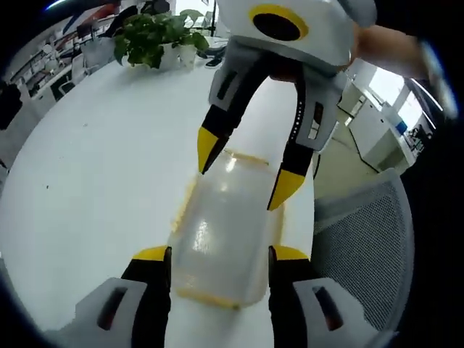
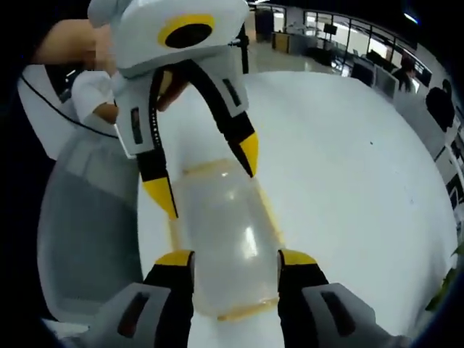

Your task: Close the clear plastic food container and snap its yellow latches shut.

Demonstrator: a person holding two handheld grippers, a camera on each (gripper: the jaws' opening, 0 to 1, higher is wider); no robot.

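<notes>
A: White table under everything, office behind it. Where is the container?

B: Clear plastic container lies on the table near its edge, lid on top, yellow trim around the rim. In the left gripper view it runs lengthwise away from the camera. In the right gripper view the same container also runs lengthwise away from the camera.

A: Latches?

B: Yellow latches show as strips at the short ends and along the sides of the container. Cannot tell whether any is snapped down.

A: Left gripper?

B: Left gripper has its jaws spread wide, one on each long side of the container at the near end, fingertips just beside the walls. Contact cannot be confirmed. In the right gripper view it comes in from the far end.

A: Right gripper?

B: Right gripper likewise spread wide, straddling its near end of the container. In the left gripper view it stands over the far end, yellow tips down at the lid's corners.

A: Around the container?

B: Potted plant well beyond it on the table. Grey mesh chair beside the table edge closest to the container. A person's hand behind the left gripper.
</notes>
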